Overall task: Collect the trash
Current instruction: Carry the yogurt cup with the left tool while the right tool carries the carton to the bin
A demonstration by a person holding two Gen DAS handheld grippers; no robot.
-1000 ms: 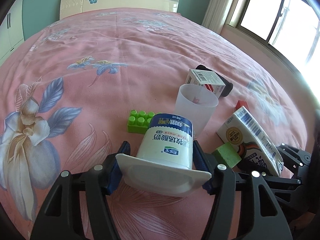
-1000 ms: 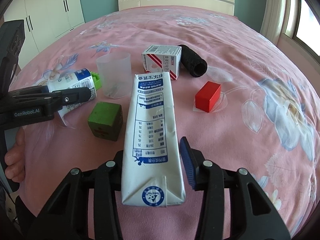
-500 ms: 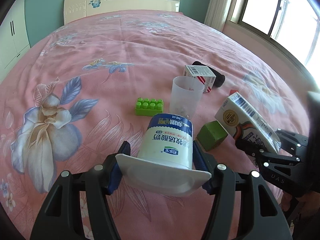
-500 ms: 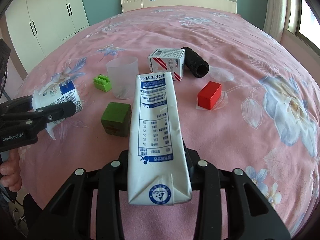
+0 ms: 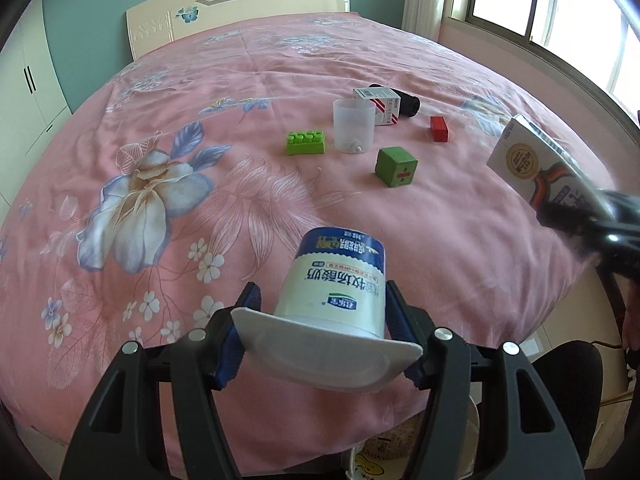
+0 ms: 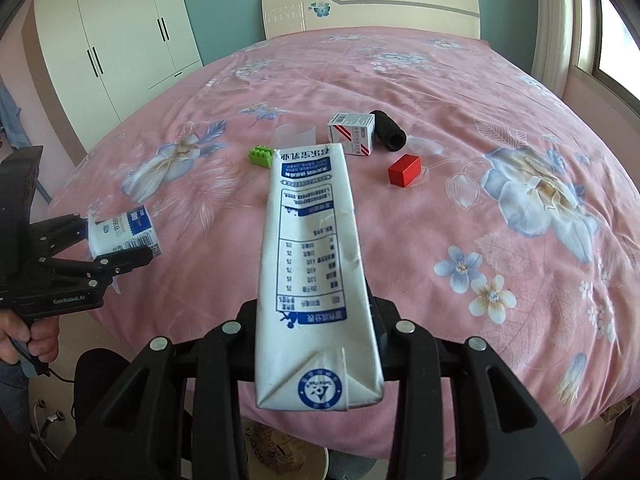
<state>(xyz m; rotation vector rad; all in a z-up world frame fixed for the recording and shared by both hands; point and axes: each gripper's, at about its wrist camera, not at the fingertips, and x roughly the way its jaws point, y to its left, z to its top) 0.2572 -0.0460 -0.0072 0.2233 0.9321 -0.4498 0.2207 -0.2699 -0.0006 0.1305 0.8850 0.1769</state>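
Yogurt cup (image 5: pixel 336 284): smooth white plastic, tapered round, blue-banded label, flanged rim; clamped between blue pads of left gripper (image 5: pixel 320 320), lifted off bed (image 5: pixel 160 240) near its foot edge.
Milk carton (image 6: pixel 316 264): tall glossy paperboard, blue print, folded base; pinched tight in right gripper (image 6: pixel 316 312), jaws having just closed on it, also raised above bed.
On bed, past cup: green studded brick (image 5: pixel 305 143), translucent ribbed-free beaker (image 5: pixel 353 126), green wooden cube (image 5: pixel 396 167), red block (image 5: pixel 439 129), small printed box (image 5: pixel 380 105), black cylinder (image 5: pixel 408 104).
Bed: pink floral quilt, cream headboard (image 5: pixel 240 12); white wardrobe (image 6: pixel 116 36), teal wall, window at side.
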